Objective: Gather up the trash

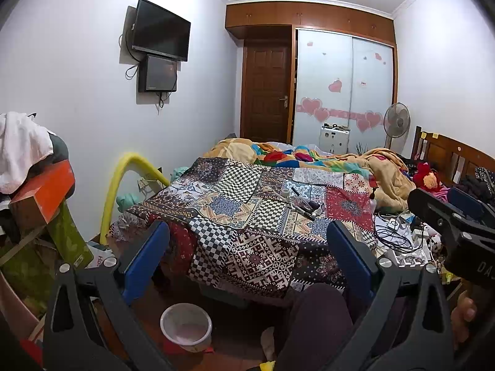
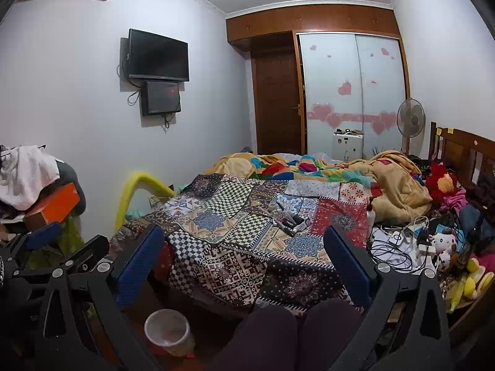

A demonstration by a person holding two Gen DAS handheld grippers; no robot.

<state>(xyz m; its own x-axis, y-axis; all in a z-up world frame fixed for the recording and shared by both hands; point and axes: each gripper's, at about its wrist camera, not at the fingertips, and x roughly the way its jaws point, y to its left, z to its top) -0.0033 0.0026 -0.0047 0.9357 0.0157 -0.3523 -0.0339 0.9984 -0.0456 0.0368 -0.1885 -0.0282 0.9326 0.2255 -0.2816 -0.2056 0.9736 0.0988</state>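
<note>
A small bin with a white liner (image 1: 186, 327) stands on the floor at the foot of the bed; it also shows in the right wrist view (image 2: 168, 336). A heap of small items, tubes and pens (image 1: 301, 202), lies on the patchwork bedspread (image 1: 247, 216); it shows in the right wrist view too (image 2: 286, 219). My left gripper (image 1: 247, 247) is open and empty, held above the bin and before the bed. My right gripper (image 2: 244, 250) is open and empty beside it. Each gripper shows at the edge of the other's view.
A tangle of cables and chargers (image 2: 399, 244) and soft toys (image 2: 445, 244) lie on the bed's right side. Crumpled blankets (image 2: 386, 179) cover the far bed. A pile of clothes and an orange box (image 1: 43, 191) stands left. My knees (image 2: 297, 334) are below.
</note>
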